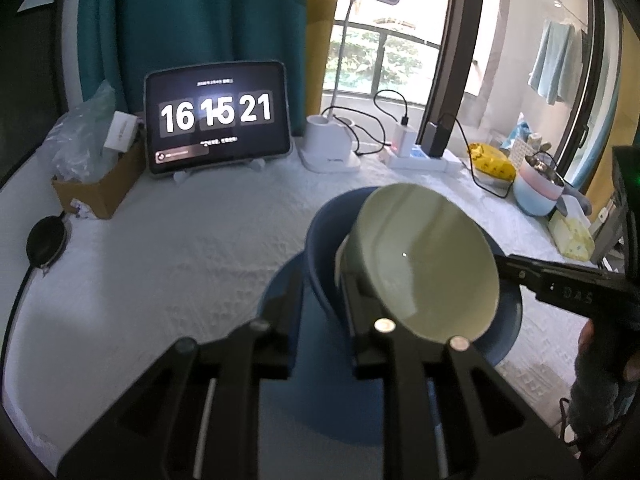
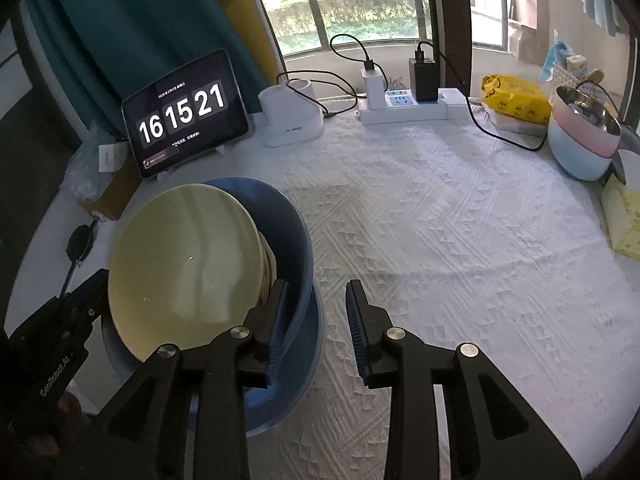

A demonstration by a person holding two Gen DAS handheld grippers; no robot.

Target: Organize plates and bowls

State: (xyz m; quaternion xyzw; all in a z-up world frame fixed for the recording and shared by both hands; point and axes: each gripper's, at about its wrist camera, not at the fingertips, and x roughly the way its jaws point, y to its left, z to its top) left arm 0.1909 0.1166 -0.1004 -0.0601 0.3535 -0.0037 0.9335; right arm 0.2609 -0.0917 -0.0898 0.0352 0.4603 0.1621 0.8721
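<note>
Your left fingers (image 1: pixel 320 300) pinch the blue bowl's (image 2: pixel 292 232) wall, the green bowl (image 2: pixel 184 260) tilted inside; your right fingers (image 2: pixel 316 300) stand apart, gripping nothing.

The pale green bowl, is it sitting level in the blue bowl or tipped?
Tipped: the pale green bowl leans on edge inside the blue bowl.

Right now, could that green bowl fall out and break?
Maybe. The green bowl sits tilted on its side inside the blue bowl, not nested flat, so it could slide or tip out. The right gripper is open and not holding anything. The blue bowl stands on a blue plate, so a nudge might shift the whole stack.
</note>
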